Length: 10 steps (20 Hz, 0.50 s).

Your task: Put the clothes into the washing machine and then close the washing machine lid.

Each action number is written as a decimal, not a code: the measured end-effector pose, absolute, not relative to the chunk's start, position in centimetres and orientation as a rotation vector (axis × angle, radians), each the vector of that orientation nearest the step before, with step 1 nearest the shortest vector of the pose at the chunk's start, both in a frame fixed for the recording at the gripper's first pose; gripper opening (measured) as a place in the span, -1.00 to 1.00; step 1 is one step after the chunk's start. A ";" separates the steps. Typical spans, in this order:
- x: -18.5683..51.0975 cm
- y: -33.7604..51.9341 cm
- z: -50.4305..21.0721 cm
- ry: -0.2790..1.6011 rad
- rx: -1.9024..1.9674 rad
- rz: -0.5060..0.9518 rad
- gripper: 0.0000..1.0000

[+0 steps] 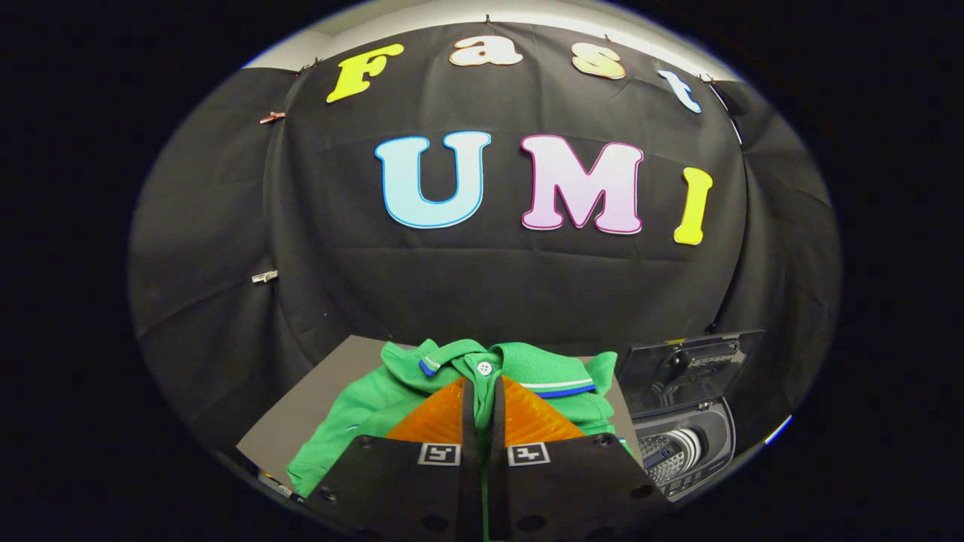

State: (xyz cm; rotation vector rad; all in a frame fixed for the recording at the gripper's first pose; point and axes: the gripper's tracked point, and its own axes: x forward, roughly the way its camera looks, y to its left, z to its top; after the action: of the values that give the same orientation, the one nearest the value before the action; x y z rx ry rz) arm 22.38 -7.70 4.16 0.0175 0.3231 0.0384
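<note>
The gripper (483, 391) covers the middle of the green polo shirt (361, 410), so the cloth under the fingers cannot be seen. The two fingers stand almost together, a thin strip of green showing in the narrow gap between them; they look pinched on the shirt just below its collar, though the actual contact is hidden.

The shirt lies on a grey table (301, 406), its lower body cut off beneath the gripper. Its collar (553, 373) — green with a white and blue edge stripe — and a white button (484, 368) sit at 12 o'clock from the fingertips, so the shirt's long axis runs straight ahead along the fingers, neck end away. One sleeve spreads toward 9 o'clock.

The washing machine (689, 444) stands at about 3 o'clock from the fingertips, beside the table's edge. Its lid (689, 369) is raised upright — the drum mouth (670, 455) open below it, only partly visible.
</note>
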 end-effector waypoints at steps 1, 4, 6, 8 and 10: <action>22.2 -7.9 4.6 0.311 0.017 0.039 -0.84; 22.0 -9.1 5.9 0.284 0.015 0.024 -0.83; 21.8 -9.9 6.7 0.266 0.019 0.014 -0.84; 21.6 -10.6 7.6 0.247 0.022 0.009 -0.84; 21.5 -11.6 8.2 0.241 0.037 0.001 -0.84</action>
State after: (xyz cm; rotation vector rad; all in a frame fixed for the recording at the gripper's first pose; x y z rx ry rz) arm 21.45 -11.55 8.16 0.0374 0.2410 0.0014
